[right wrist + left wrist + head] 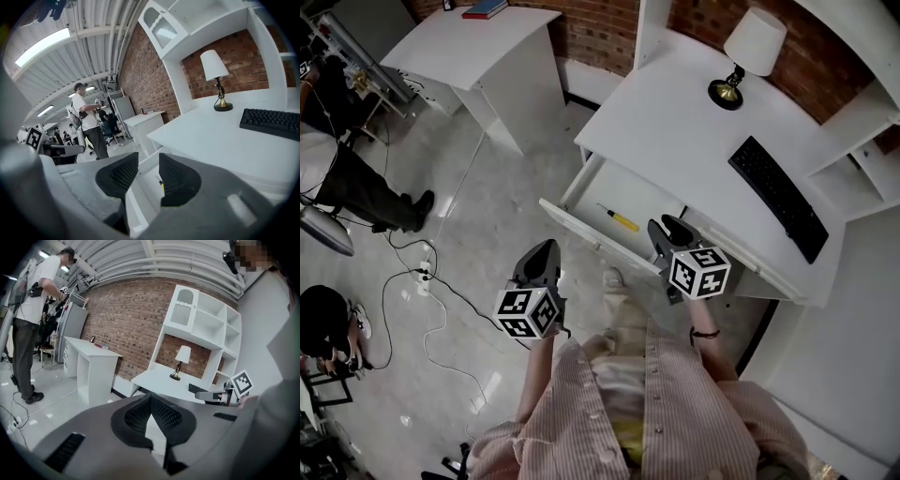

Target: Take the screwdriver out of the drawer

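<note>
The screwdriver (619, 219), with a yellow handle and thin shaft, lies in the open white drawer (591, 234) of the desk (675, 122). My right gripper (667, 228) hovers over the drawer's right part, just right of the screwdriver, its jaws open and empty. In the right gripper view (148, 174) a bit of the yellow handle (161, 185) shows between the jaws, farther down. My left gripper (546, 249) hangs over the floor in front of the drawer, left of it. Its jaws (150, 399) meet at the tips, holding nothing.
On the desk stand a lamp (741, 56) and a black keyboard (778, 197). A second white table (478, 47) stands to the back left. Cables and a power strip (422, 277) lie on the floor at left, near people (347, 178).
</note>
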